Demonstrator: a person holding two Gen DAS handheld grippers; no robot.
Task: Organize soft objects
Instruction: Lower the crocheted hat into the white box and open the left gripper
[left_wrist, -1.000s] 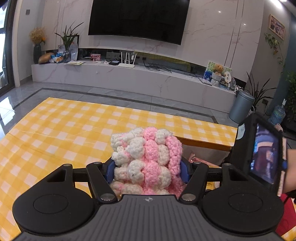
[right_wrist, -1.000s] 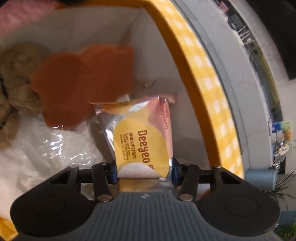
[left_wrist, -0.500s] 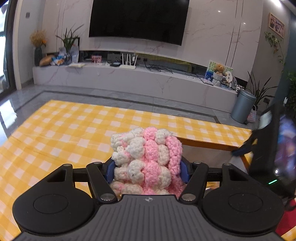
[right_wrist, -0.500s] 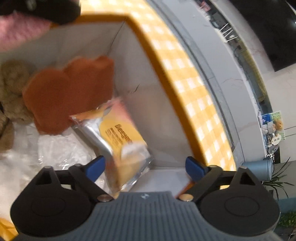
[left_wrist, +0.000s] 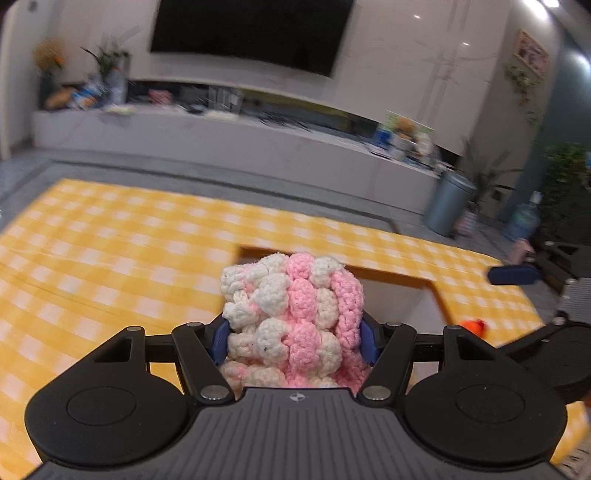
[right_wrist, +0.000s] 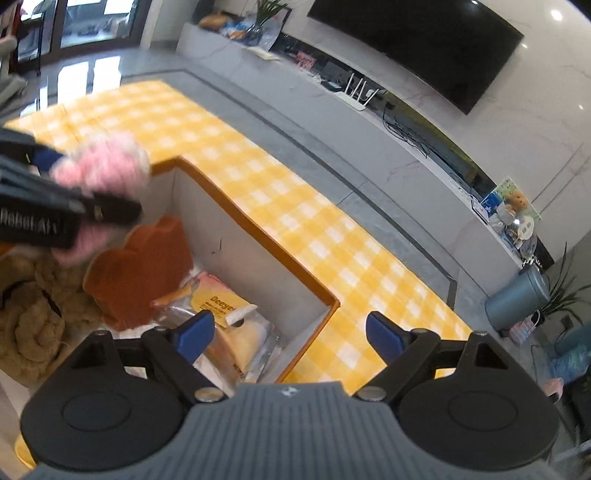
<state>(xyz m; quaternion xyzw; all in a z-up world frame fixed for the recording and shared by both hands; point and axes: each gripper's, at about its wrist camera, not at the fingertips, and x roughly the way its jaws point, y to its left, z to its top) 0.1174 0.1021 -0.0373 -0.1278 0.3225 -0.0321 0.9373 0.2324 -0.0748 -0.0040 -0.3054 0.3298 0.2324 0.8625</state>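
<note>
Your left gripper (left_wrist: 293, 341) has its jaws clamped on the pink-and-white crocheted toy (left_wrist: 295, 314), which stands up between them. The box (right_wrist: 258, 266) on the yellow checked desk (left_wrist: 110, 258) opens just ahead and below, so the left hand is nearer for the drop. Your right gripper (right_wrist: 290, 332) holds nothing, its jaws wide but closing slightly, above the snack packet (right_wrist: 221, 306) lying in the box.

Big dark TV (right_wrist: 424, 44) on white marble wall (left_wrist: 424, 74). Below it, long pale low console (left_wrist: 240, 144), cluttered. Grey glossy tile floor (right_wrist: 295, 122) in front. Grey bin (right_wrist: 517, 299) at console's right end, potted plant (left_wrist: 565, 184) beside it.
</note>
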